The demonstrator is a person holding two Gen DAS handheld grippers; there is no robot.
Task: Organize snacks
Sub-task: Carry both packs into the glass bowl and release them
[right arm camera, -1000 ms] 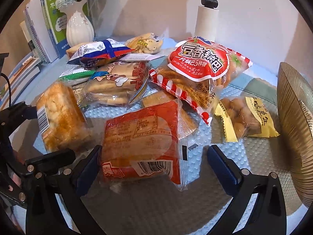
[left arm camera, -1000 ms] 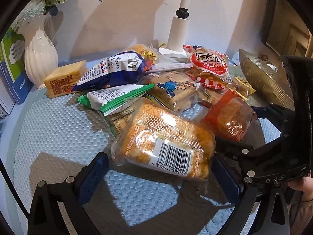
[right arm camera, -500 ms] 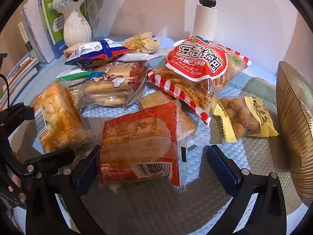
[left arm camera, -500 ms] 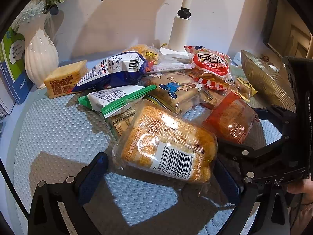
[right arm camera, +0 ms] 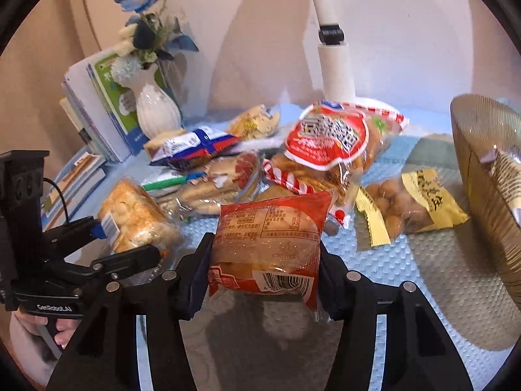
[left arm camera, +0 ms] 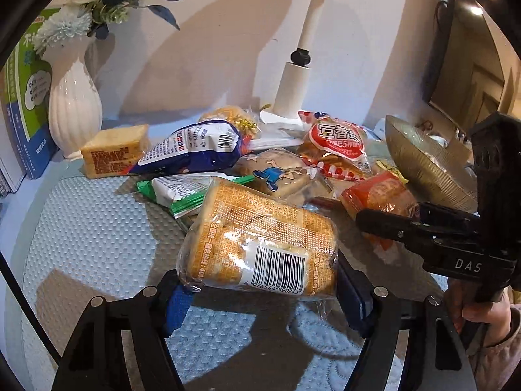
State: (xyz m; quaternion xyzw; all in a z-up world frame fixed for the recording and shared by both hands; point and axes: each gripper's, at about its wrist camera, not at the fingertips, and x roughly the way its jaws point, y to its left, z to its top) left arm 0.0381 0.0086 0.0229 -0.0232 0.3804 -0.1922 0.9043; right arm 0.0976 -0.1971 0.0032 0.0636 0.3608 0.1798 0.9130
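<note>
Slippage looks likeliest low in the left frame, where the left gripper (left arm camera: pixel 260 290) pinches the orange cake pack (left arm camera: pixel 260 238) by its slick film. Low in the right frame, the right gripper (right arm camera: pixel 263 277) clamps the red bun pack (right arm camera: pixel 267 244); its loose wrapper may snag the red-and-white snack bag (right arm camera: pixel 329 143) at upper centre, or the bun may crush.

Warm, fairly bright indoor light falls from above, casting broad soft shadows on the wall (left arm camera: pixel 228 49) and mat (left arm camera: pixel 81 228). Glare glints off plastic wrappers. Fisheye bending and black vignetting mark the edges; the right wrist view shows motion blur.
</note>
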